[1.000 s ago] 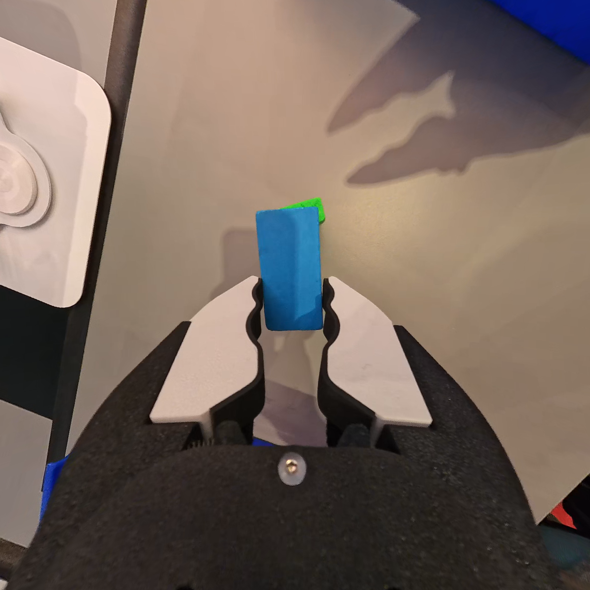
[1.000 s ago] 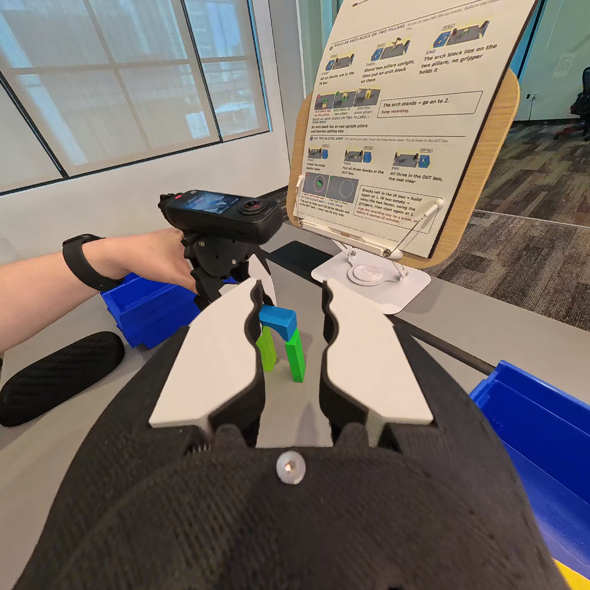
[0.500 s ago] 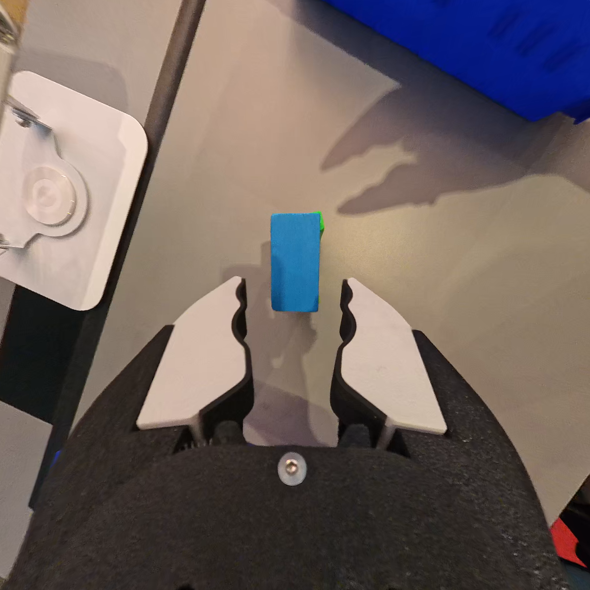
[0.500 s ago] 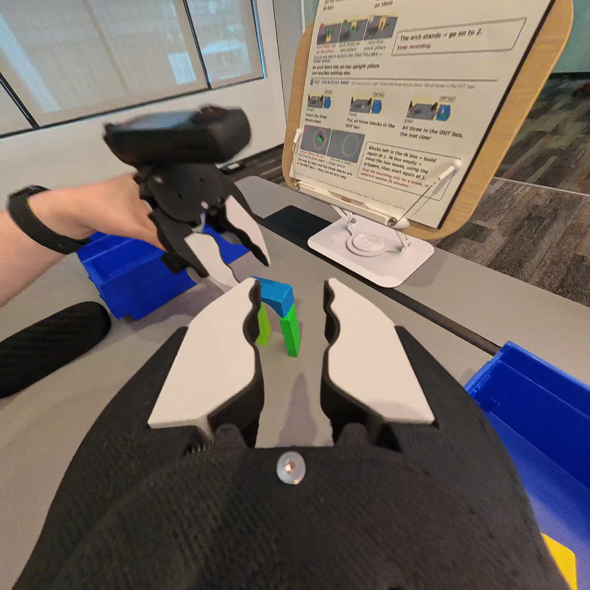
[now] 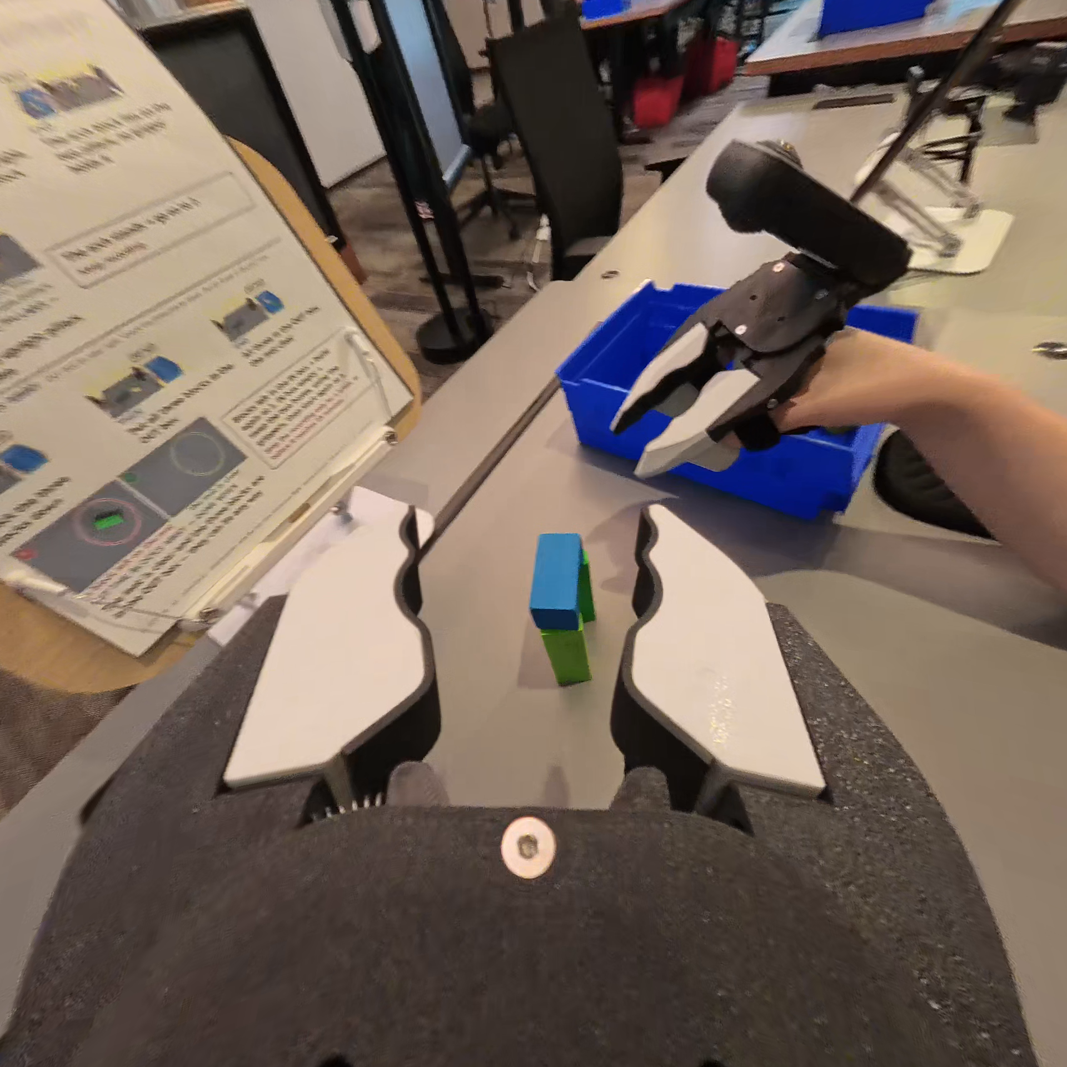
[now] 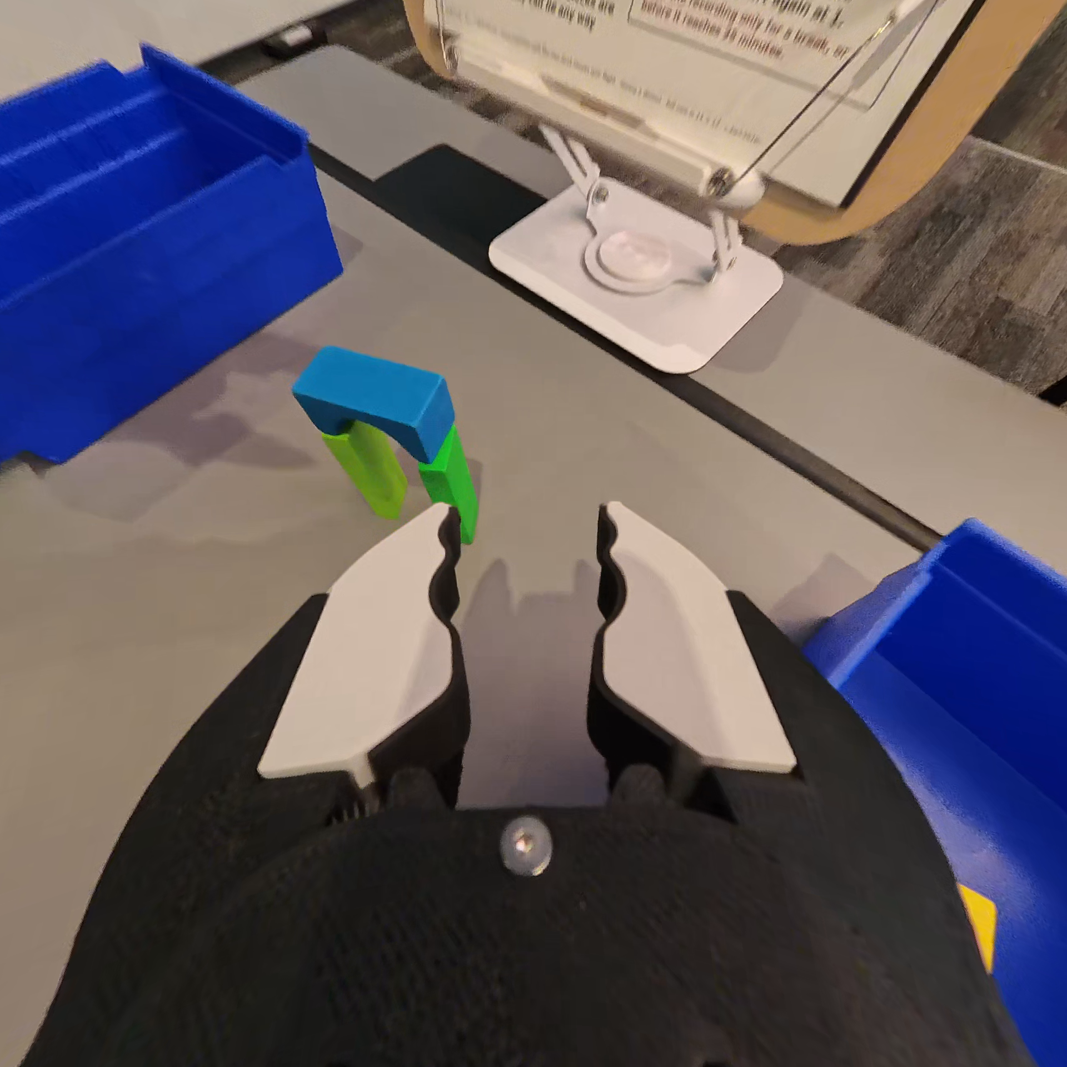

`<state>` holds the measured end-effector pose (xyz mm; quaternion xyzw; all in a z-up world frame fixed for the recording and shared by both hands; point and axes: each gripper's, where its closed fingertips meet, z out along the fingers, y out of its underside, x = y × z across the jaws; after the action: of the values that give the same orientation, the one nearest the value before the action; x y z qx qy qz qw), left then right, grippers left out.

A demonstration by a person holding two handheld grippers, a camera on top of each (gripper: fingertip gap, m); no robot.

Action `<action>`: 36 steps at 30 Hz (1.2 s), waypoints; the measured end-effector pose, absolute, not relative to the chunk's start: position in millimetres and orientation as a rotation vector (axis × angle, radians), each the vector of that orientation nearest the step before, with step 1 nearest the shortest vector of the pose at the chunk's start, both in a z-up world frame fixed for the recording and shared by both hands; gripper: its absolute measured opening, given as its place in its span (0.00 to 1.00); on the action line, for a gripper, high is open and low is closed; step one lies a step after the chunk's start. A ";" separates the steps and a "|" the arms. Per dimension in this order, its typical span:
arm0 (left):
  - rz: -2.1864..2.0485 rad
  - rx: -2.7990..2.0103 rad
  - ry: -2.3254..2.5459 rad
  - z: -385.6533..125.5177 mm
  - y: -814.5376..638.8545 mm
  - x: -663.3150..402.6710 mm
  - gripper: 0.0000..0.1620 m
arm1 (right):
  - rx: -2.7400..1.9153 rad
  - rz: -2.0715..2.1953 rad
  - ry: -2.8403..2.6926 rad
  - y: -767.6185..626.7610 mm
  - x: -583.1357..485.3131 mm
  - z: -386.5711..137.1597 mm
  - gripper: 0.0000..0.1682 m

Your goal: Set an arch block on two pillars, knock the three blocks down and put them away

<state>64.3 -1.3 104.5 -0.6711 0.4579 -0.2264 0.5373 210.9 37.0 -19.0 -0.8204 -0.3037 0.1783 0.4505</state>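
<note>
A blue arch block [image 6: 375, 398] rests on two upright green pillars, a lighter one [image 6: 369, 470] and a darker one [image 6: 453, 488], on the grey table [image 6: 577, 439]. In the left wrist view the arch [image 5: 557, 580] and the near pillar [image 5: 567, 655] stand between and beyond my fingers, untouched. My left gripper [image 5: 528, 522] is wide open and empty. My right gripper [image 6: 525, 511] is open and empty, just right of the darker pillar. It also shows in the left wrist view [image 5: 635, 447], held by a hand above a blue bin.
A blue bin [image 6: 133, 242] stands left of the arch. A second blue bin [image 6: 952, 693] is at the right, with something yellow [image 6: 976, 924] in it. A white stand [image 6: 635, 277] carries an instruction sheet [image 5: 144, 346] at the table's back. A black strip [image 6: 808, 450] crosses the table. The left gripper's tips are roughly 20 cm from the right gripper's. The blue arch block [image 6: 375, 398] is closer to my right gripper, around 8 cm from its tips; the left tips are 15 cm off. It turns up in the left wrist view [image 5: 565, 560] as well. The left gripper is farther from the arch [image 5: 557, 580], some 15 cm, than the right, some 9 cm. Look for it in the right wrist view [image 6: 342, 379] too.
My left gripper let go of the blue arch, opened wide and drew back, tilting up. The arch stays on the pillars. My right gripper opened a little, moved closer and dipped down beside the darker pillar.
</note>
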 end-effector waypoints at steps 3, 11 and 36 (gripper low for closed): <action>-0.432 -1.561 1.045 107.7 2.2 49.0 0.49 | -2.107 0.391 -0.786 39.5 209.3 -39.7 0.28; -0.617 -1.254 0.864 149.0 -24.0 9.5 0.34 | -2.224 0.403 -0.911 33.4 193.6 -68.6 0.28; -0.434 -1.424 0.837 148.0 -34.9 -48.5 0.33 | -2.578 -0.149 -1.199 134.7 233.6 -103.6 0.20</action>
<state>-48.5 -34.9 148.0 -0.6285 0.3694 -0.1914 0.6572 233.6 134.7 -103.6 -0.8957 -0.4165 -0.0517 0.1469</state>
